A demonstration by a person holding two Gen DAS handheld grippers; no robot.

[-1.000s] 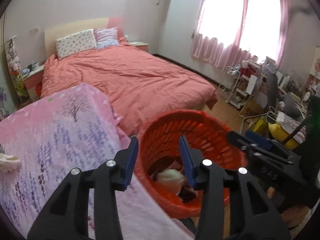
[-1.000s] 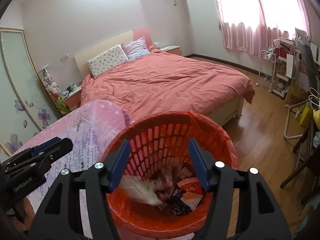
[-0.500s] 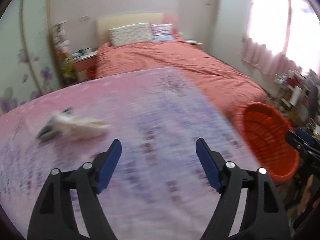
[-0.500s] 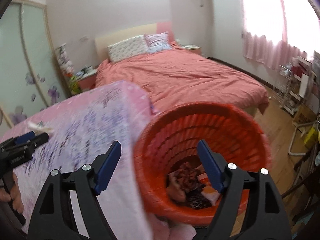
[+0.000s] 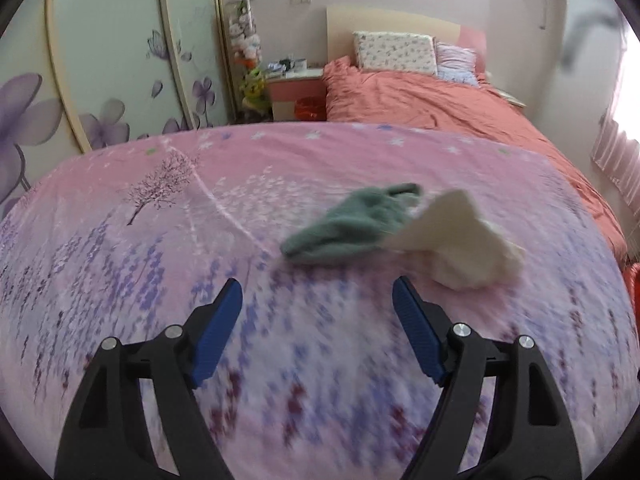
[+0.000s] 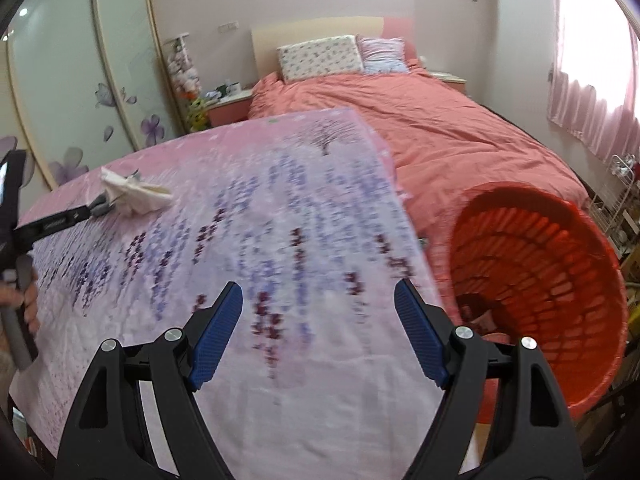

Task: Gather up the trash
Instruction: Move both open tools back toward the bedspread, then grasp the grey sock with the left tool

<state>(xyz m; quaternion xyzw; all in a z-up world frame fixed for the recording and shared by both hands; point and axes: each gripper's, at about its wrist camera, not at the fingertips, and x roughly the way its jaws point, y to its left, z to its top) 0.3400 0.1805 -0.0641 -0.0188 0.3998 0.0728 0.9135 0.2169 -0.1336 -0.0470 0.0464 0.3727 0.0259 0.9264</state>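
Both my claws have swung off the orange basket (image 6: pixel 536 280); left claw (image 5: pixel 316 304) and right claw (image 6: pixel 318 306) gape empty, the green cloth (image 5: pixel 352 228) and white tissue (image 5: pixel 460 236) lying mid-frame on the pink worktop (image 5: pixel 160 240).

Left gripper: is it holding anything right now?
No. The left gripper is open and empty above the pink floral cover, short of the green cloth and white crumpled paper.

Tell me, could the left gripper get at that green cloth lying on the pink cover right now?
Probably yes. The left gripper is empty with its jaws wide open, and the green cloth lies just ahead on the pink cover with nothing between them. Only the white tissue touches its far side.
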